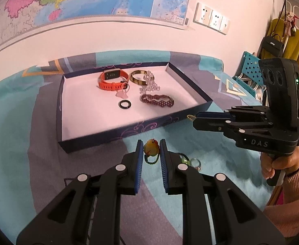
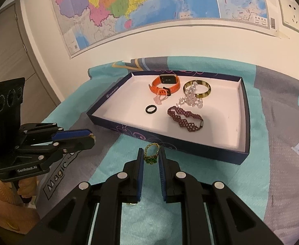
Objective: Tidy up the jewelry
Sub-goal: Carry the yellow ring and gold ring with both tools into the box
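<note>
A dark blue tray [image 1: 129,131] [image 2: 243,106] with a white floor holds an orange watch [image 1: 112,79] [image 2: 165,83], a gold bangle [image 1: 138,76] [image 2: 202,87], clear beads [image 1: 150,85] [image 2: 191,98], a maroon beaded bracelet [image 1: 157,100] [image 2: 185,118] and a black ring [image 1: 124,104] [image 2: 150,109]. My left gripper [image 1: 151,145] [image 2: 91,135] is shut on a yellow stone pendant [image 1: 151,147] with a green bead cord, in front of the tray. My right gripper [image 2: 151,152] [image 1: 194,118] is shut on a gold beaded ring with green stones [image 2: 151,155], just before the tray's near wall.
A teal and grey cloth [image 1: 16,143] [image 2: 272,183] covers the table. A clear ring [image 1: 195,163] and a small green piece [image 1: 183,159] lie on the cloth to the right of my left gripper. A map and wall sockets [image 1: 211,18] are behind. A blue crate [image 1: 249,65] stands at the right.
</note>
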A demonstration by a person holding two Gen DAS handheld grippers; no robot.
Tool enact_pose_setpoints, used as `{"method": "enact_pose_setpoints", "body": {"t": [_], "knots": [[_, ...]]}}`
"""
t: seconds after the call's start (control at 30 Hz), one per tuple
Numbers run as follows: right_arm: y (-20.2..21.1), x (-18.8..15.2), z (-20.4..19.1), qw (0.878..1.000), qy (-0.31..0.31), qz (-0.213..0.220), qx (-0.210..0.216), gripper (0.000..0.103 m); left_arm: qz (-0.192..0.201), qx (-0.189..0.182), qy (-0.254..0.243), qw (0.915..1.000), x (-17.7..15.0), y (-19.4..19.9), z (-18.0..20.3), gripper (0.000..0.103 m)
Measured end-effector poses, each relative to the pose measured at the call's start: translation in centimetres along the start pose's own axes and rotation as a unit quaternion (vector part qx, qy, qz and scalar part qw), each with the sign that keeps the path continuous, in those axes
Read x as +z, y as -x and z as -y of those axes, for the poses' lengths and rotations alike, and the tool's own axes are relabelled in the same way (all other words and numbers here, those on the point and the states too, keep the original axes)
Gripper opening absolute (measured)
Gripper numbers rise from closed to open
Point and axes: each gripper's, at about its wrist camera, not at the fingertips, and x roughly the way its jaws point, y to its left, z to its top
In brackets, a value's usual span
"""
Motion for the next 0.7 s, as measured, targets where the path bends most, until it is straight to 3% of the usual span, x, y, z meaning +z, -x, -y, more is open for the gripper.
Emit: {"method": "enact_pose_setpoints", "body": {"t": [0.7], "knots": [[-0.3, 2.7, 0.7, 1.000, 0.005, 0.015, -0.003, 0.013, 0.012, 0.008, 0.003, 0.9999, 3.2, -1.6, -0.7, 0.017]]}}
